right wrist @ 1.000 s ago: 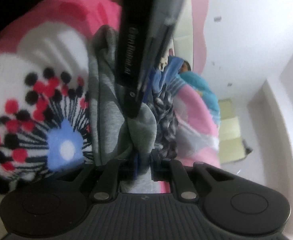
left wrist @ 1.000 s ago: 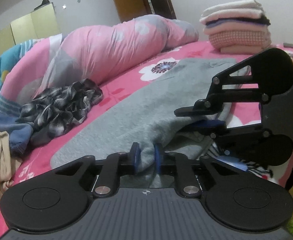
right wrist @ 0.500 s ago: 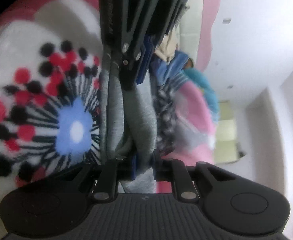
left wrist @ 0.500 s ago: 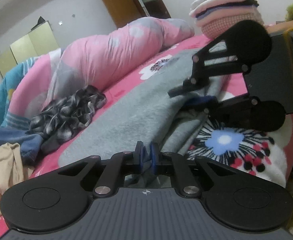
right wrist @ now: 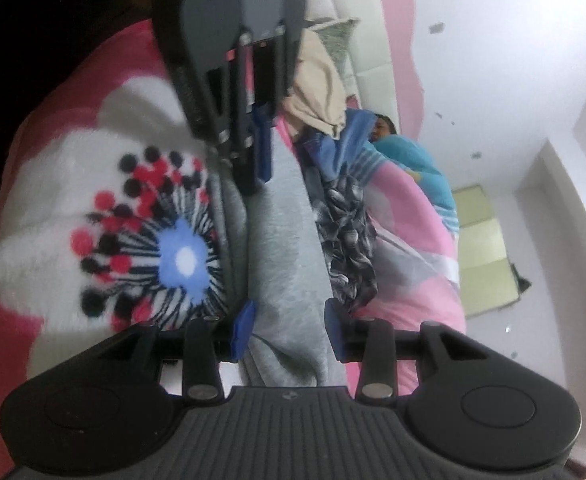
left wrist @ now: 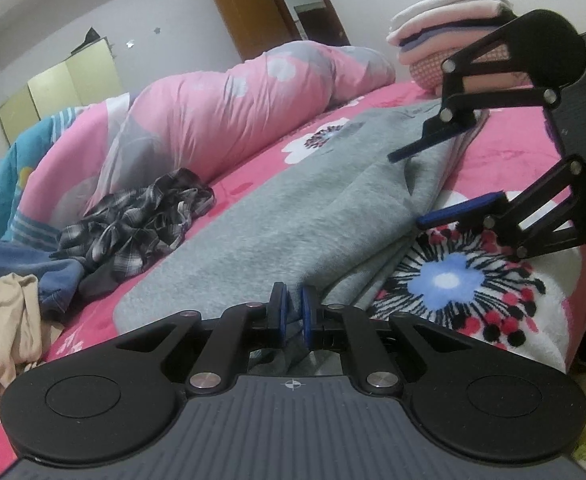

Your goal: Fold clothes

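A grey garment (left wrist: 293, 208) lies lengthwise on the pink flowered bed sheet (left wrist: 453, 280), its near edge doubled over. My left gripper (left wrist: 293, 314) is shut on a fold at the garment's near end. From the right wrist view it appears as the left gripper (right wrist: 262, 152) at the far end of the grey garment (right wrist: 285, 248). My right gripper (left wrist: 405, 190) sits at the garment's right edge with its jaws opening. In its own view the right gripper (right wrist: 289, 320) straddles the grey cloth, and the blue pads (right wrist: 244, 322) no longer press on it.
A crumpled plaid shirt (left wrist: 141, 216), a blue garment (left wrist: 25, 264) and a beige one (left wrist: 1, 320) lie to the left. A rolled pink duvet (left wrist: 221, 120) runs along the far side. A stack of folded clothes (left wrist: 445, 36) stands at the back right.
The right gripper's jaws have spread apart and let go of the grey cloth that they pinched. The left gripper stays shut on its fold and sits a little lower.
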Available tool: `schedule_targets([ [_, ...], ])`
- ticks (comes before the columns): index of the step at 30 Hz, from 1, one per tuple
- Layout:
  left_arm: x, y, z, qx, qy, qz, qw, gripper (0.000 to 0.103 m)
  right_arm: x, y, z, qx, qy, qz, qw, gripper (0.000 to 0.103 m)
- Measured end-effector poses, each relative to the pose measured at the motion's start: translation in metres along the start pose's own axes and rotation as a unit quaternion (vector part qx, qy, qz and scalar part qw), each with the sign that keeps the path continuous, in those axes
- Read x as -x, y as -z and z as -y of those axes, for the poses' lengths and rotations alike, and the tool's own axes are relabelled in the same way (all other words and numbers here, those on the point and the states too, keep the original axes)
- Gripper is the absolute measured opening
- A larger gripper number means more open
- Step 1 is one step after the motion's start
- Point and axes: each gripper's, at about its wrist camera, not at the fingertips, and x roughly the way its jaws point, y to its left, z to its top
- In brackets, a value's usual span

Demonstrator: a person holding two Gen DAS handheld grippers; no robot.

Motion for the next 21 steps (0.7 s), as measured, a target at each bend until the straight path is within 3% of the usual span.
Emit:
schedule_targets([
  [4, 0.0, -0.001, -0.002, 0.002, 0.003, -0.004, 1.0, 0.007, 0.005, -0.003, 0.024, -0.066, -0.047, 0.012, 0.997, 0.041],
  [6, 0.0, -0.001, -0.002, 0.002, 0.003, -0.004, 1.0, 0.007, 0.02, 0.002, 0.042, -0.127, -0.093, 0.029, 0.987, 0.041],
  [8, 0.0, -0.001, -0.002, 0.0, 0.003, -0.004, 1.0, 0.007, 0.026, 0.006, 0.056, -0.158, -0.108, 0.036, 0.981, 0.041],
  [13, 0.001, -0.004, -0.004, 0.002, 0.004, -0.002, 1.0, 0.007, 0.011, 0.011, 0.061, -0.112, -0.087, 0.025, 0.99, 0.041],
  [17, 0.003, -0.005, -0.006, 0.005, 0.004, 0.0, 1.0, 0.007, 0.025, 0.017, 0.033, -0.065, -0.101, 0.035, 0.992, 0.041],
  [21, 0.004, -0.005, -0.008, 0.008, 0.007, 0.002, 0.9999, 0.007, 0.014, 0.017, 0.034, -0.065, -0.122, 0.044, 0.989, 0.041],
])
